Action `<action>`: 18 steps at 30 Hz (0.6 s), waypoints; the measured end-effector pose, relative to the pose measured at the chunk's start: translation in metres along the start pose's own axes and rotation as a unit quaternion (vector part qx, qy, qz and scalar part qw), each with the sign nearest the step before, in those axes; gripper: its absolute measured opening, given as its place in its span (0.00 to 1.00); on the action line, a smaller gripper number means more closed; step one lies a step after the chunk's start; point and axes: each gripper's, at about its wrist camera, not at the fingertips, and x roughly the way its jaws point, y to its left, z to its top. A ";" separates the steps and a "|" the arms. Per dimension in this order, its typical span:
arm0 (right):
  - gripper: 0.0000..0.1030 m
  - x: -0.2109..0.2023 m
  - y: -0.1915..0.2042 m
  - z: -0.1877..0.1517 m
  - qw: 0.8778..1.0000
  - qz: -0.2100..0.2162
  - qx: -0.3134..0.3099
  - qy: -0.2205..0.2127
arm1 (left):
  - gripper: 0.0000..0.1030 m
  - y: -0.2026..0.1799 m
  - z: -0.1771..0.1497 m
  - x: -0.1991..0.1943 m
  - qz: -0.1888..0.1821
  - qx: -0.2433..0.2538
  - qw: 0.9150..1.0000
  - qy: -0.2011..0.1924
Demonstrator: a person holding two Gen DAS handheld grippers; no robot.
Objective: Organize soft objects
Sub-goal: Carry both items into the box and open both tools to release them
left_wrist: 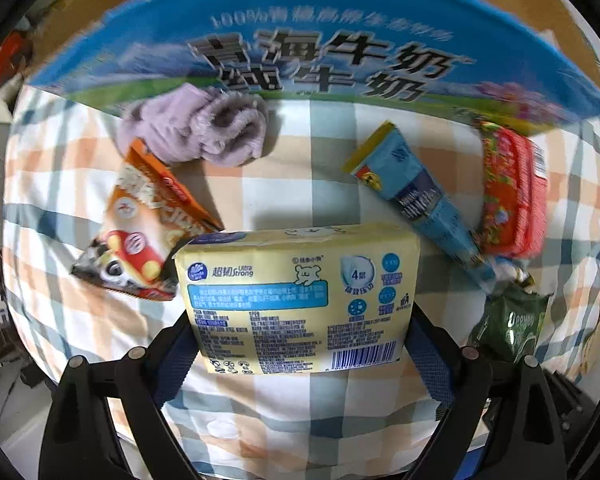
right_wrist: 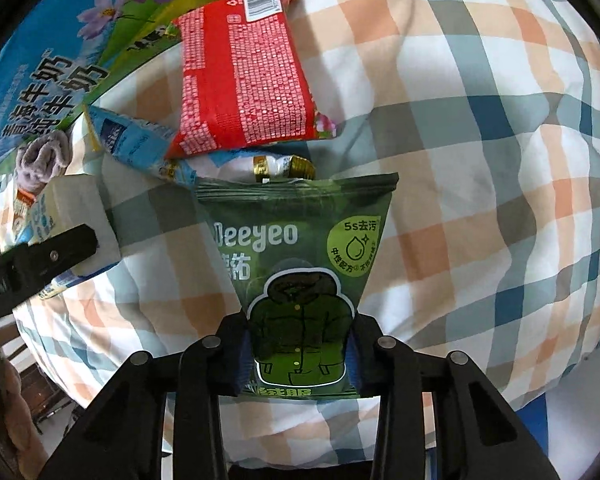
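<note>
Left wrist view, left to right: orange snack bag (left_wrist: 148,224) on the checked quilt (left_wrist: 284,152), lilac towel (left_wrist: 196,124) behind it against the blue milk carton (left_wrist: 320,40). Left claw (left_wrist: 300,344) clenched on the yellow tissue pack (left_wrist: 296,296), held above the quilt. Blue pouch (left_wrist: 416,192) and red pack (left_wrist: 512,192) lie further right, touching.

Right wrist view: right claw (right_wrist: 298,348) clenched on the green wipes pack (right_wrist: 300,264), above the quilt, in front of the red pack.

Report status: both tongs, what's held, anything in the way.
Left tongs shut on tissue pack. Right tongs shut on green pouch. Milk box ahead; towel, snack packs between.
</note>
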 end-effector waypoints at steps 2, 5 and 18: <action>0.37 -0.007 0.000 -0.003 1.000 0.003 -0.006 -0.002 | 0.92 -0.003 -0.010 -0.011 0.004 0.007 1.000 -0.016; 0.37 -0.021 0.000 -0.011 1.000 0.006 -0.019 -0.015 | 0.91 -0.006 -0.027 -0.029 0.000 0.007 0.999 -0.037; 0.36 -0.110 -0.002 -0.045 0.994 0.055 -0.063 -0.077 | 0.91 -0.006 -0.049 -0.128 -0.048 -0.003 0.992 -0.117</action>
